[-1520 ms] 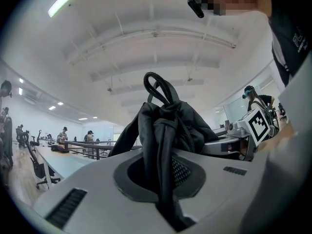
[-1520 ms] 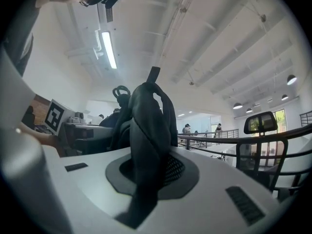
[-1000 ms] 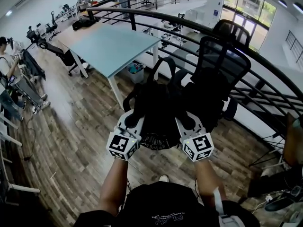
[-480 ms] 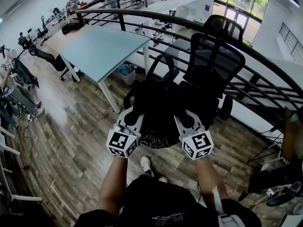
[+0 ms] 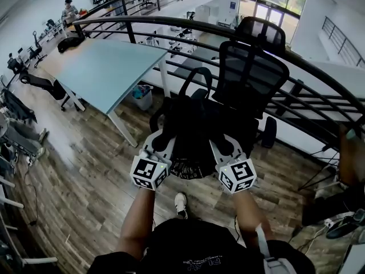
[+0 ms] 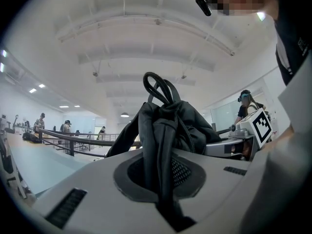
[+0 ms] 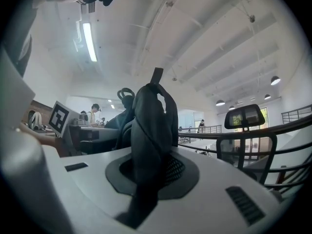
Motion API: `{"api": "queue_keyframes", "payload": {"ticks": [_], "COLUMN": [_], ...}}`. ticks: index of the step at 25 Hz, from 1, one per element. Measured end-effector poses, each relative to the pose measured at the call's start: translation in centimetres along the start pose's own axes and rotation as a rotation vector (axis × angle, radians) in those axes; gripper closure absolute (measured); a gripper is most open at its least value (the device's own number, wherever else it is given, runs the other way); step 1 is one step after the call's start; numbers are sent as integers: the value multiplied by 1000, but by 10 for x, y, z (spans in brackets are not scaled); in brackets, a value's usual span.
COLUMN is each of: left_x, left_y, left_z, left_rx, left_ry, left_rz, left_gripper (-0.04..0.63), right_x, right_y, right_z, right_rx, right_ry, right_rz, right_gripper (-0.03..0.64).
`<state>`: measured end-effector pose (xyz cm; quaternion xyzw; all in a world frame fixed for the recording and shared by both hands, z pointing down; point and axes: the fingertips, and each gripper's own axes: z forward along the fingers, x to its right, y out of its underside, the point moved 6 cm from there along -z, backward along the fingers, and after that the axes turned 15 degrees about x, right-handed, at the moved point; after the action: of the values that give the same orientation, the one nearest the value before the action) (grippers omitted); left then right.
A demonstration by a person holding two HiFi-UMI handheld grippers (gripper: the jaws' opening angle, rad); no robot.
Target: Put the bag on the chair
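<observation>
**Bag closes in on the chair**

A black bag (image 5: 193,131) hangs in mid-air in front of a black mesh office chair (image 5: 254,73), carried between two hand-held tongs and not yet set down. The left gripper (image 5: 163,143) is clenched on a fold of the bag's fabric, and the right gripper (image 5: 224,144) is pinched on another fold, each with cloth bunched through its jaws. Over the past second the person has stepped forward. The chair now looms larger and nearer behind the load, while the pale blue table (image 5: 102,67) has slid off to the left, and the grip on both sides is unchanged. The bag hides the seat, so whether it is already over the cushion cannot be told. Judging by the approach, lowering and letting go remain. A curved railing (image 5: 188,23) runs behind the chair.
</observation>
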<state>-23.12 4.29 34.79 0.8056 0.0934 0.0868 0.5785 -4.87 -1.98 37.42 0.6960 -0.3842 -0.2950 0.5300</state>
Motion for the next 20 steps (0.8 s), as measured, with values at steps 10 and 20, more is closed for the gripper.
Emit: {"api": "queue_keyframes", "payload": {"ticks": [10,20], "left_x": [-51,-83], "left_y": [14,32], "left_z": [44,78], "left_rx": [0,-4], "left_ry": [59,128], "left_rz": [-3,-26], "left_gripper": [563,563], "right_x": [24,42], "right_y": [12,26], "right_z": [56,85], "right_rx": [1,-2], "right_ry": [64,124], "right_rz": [-35,-41], "right_gripper": [571,571]}}
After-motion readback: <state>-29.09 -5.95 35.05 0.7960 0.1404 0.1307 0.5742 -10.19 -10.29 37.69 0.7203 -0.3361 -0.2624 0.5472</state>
